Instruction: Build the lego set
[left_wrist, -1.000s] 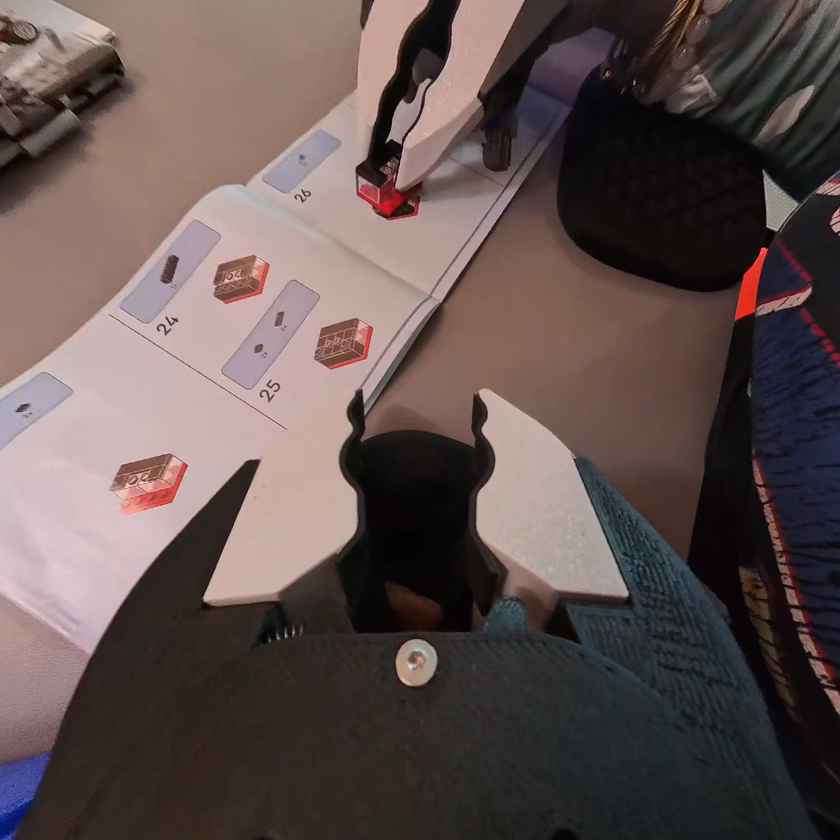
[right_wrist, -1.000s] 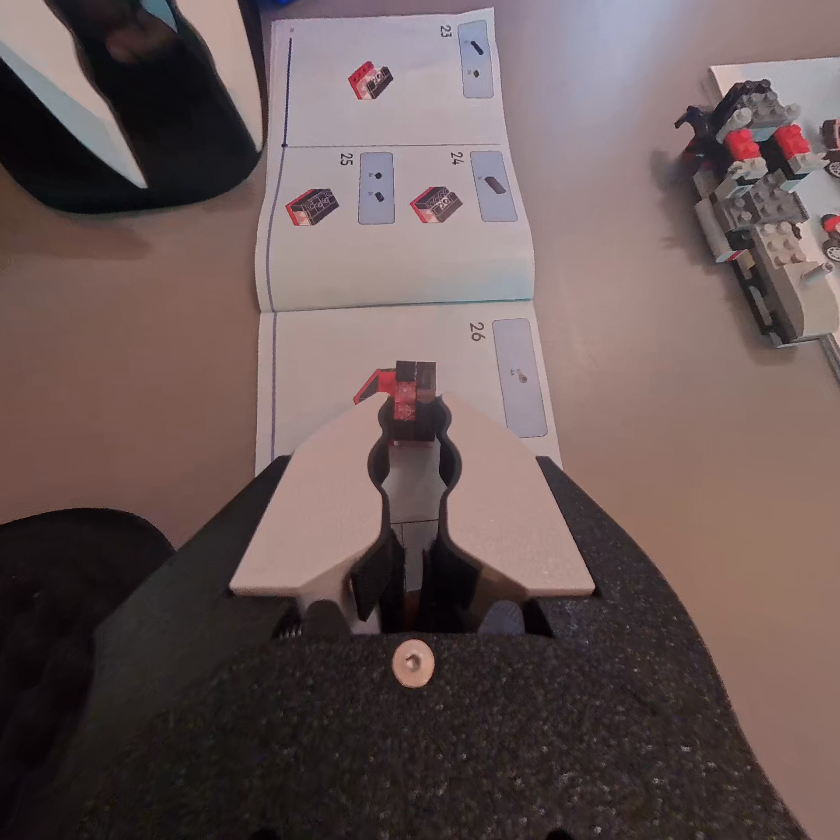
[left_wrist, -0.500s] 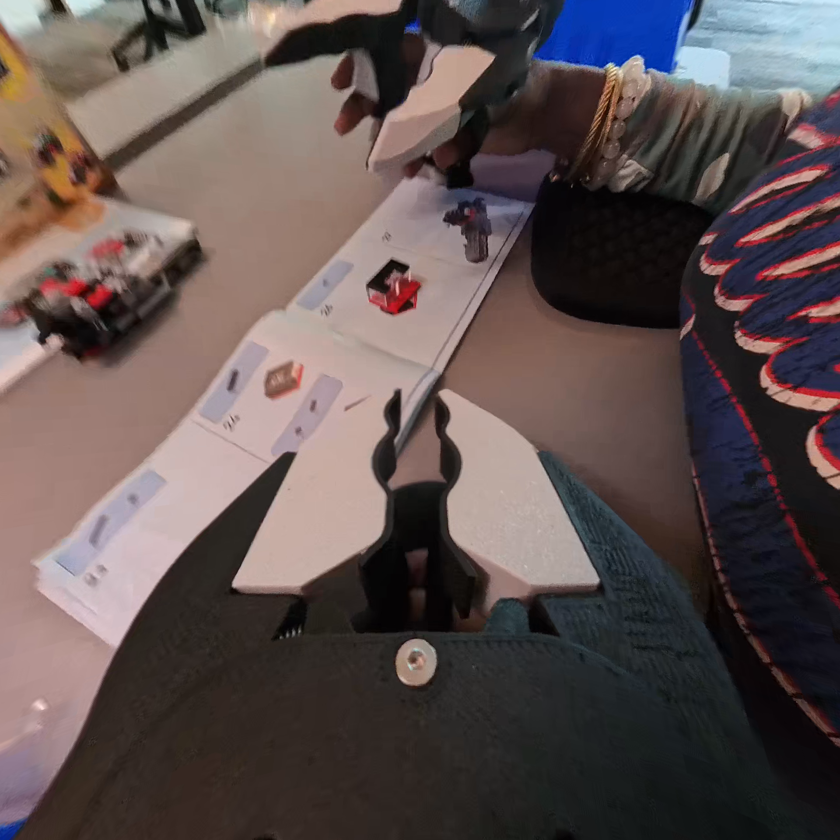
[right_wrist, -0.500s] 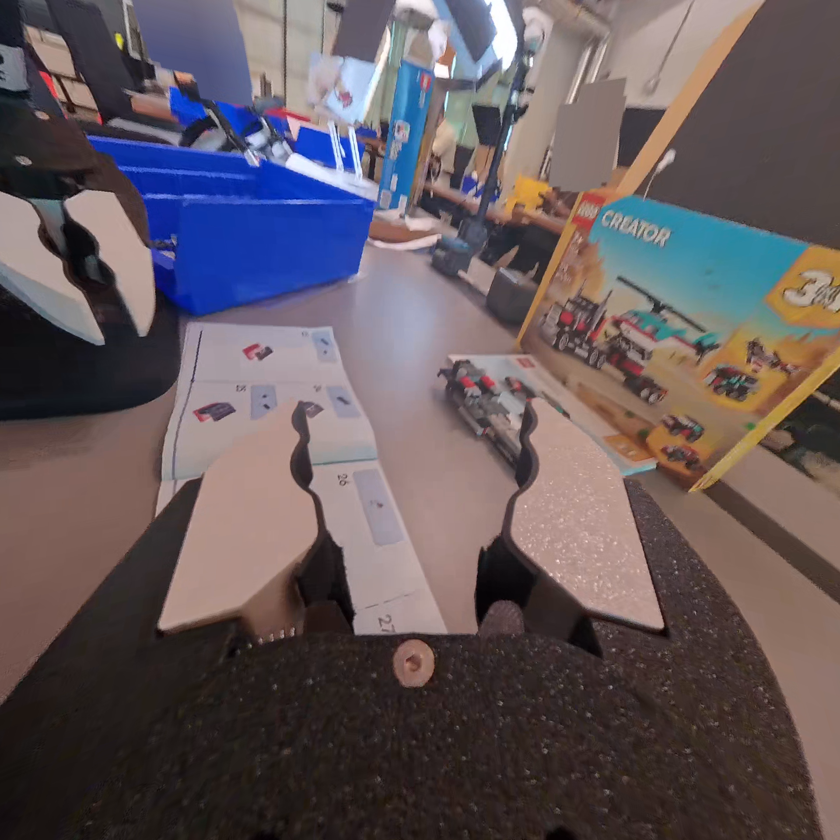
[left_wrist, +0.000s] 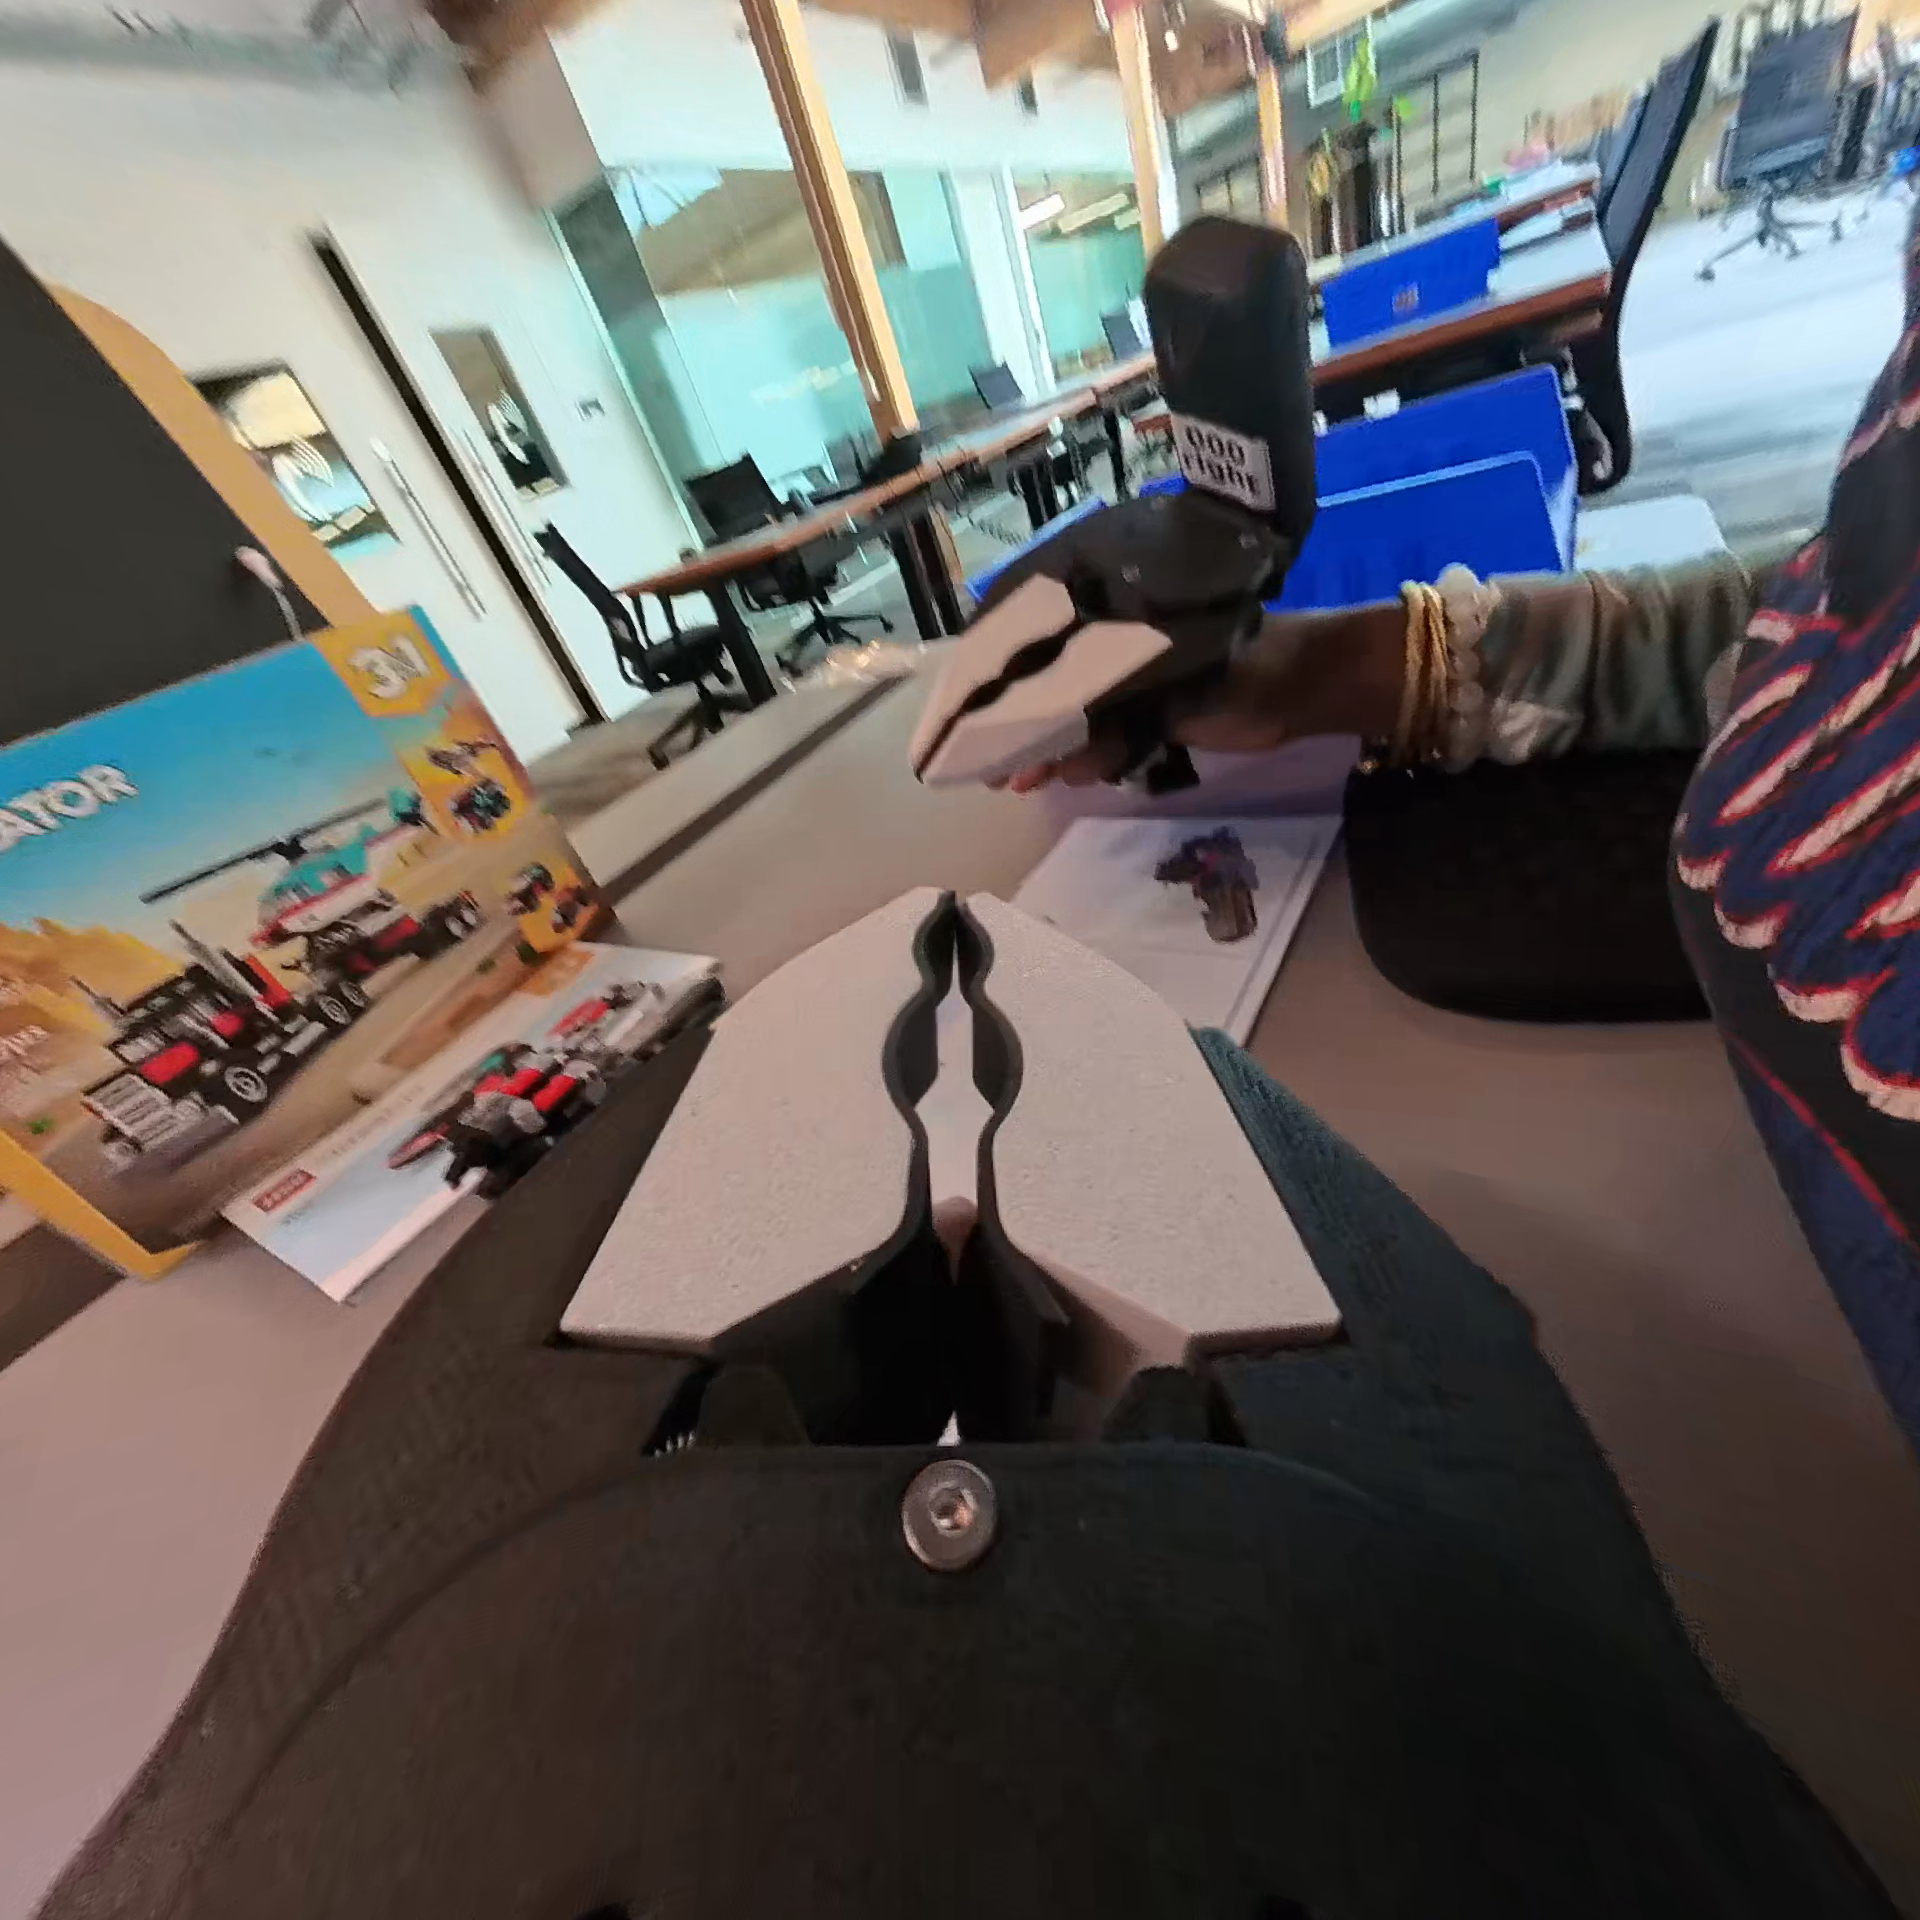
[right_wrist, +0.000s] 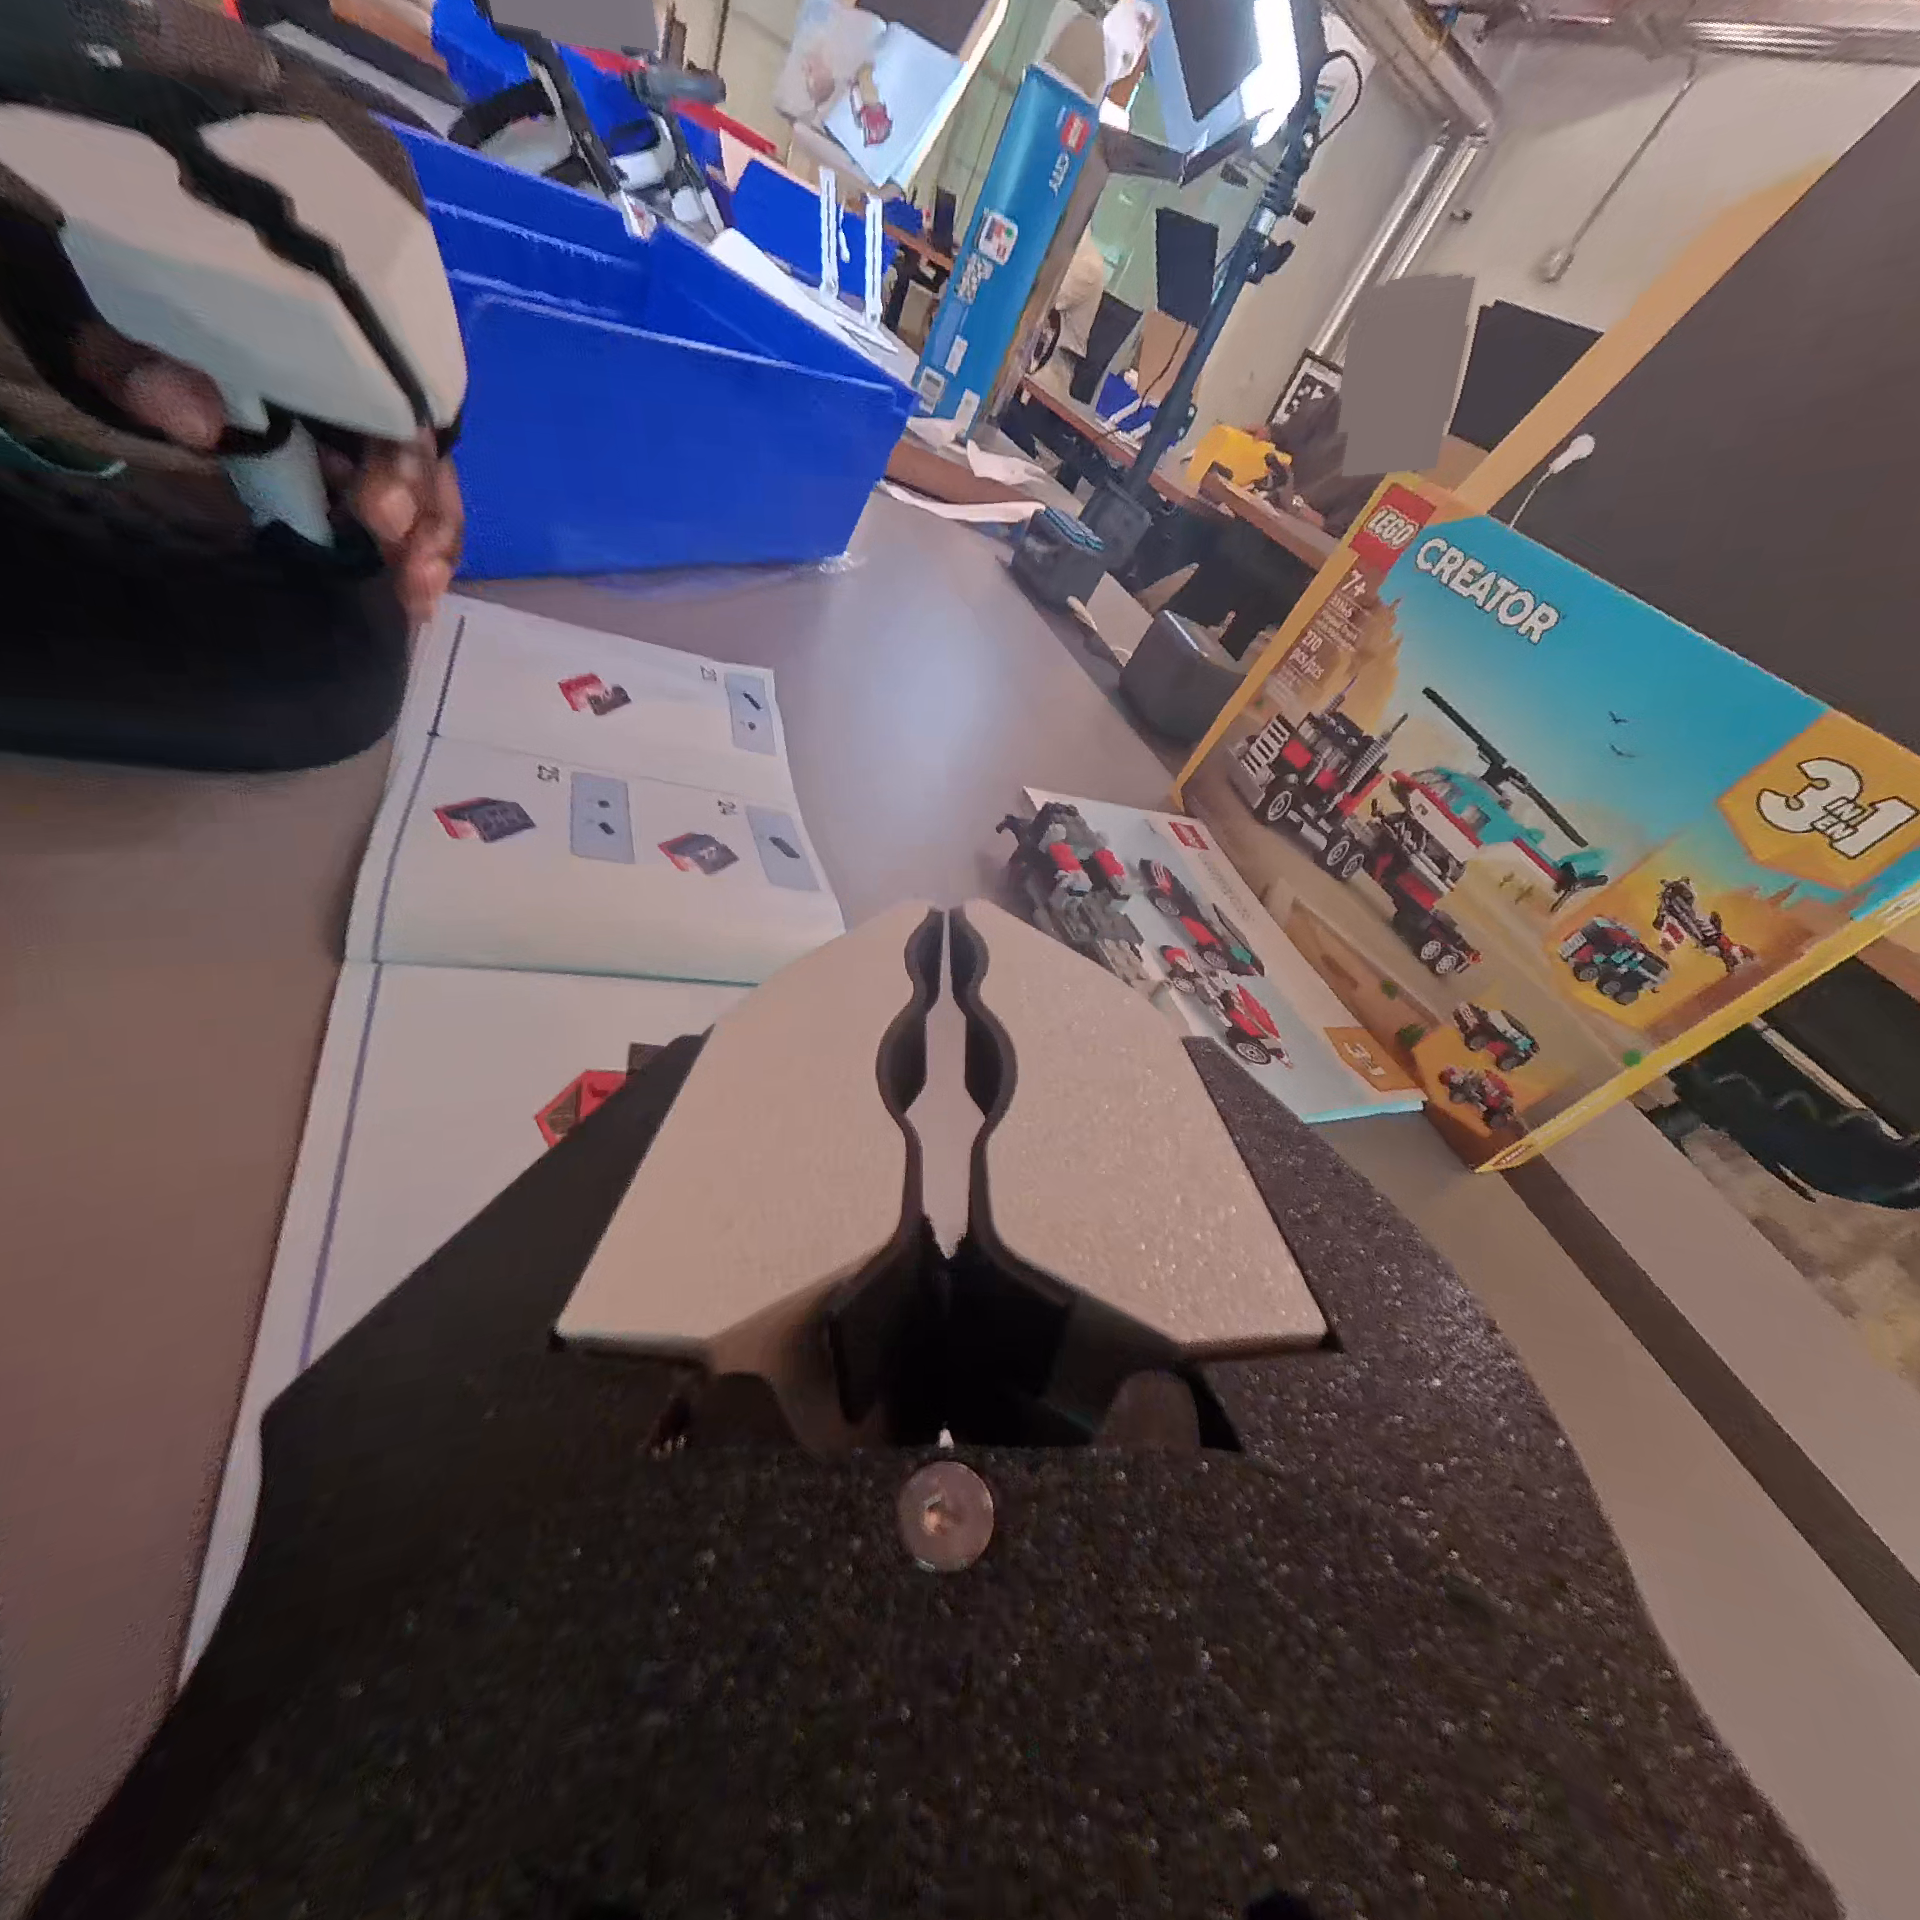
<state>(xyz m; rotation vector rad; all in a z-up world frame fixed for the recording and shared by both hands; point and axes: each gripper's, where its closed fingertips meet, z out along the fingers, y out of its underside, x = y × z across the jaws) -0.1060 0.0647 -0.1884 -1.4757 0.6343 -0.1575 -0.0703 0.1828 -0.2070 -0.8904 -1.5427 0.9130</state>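
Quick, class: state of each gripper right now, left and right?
Left gripper: shut, nothing between its fingers, raised above the table.
Right gripper: shut, empty, raised over the open instruction booklet.

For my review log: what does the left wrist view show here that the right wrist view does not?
Only the left wrist view shows a wrist with bracelets and the booklet page with a dark model picture.

Only the right wrist view shows the open booklet steps and a small red and black piece on it, partly hidden.

Both show the box, the truck on a second booklet, the blue bins, and the left gripper and right gripper, jaws closed, empty.
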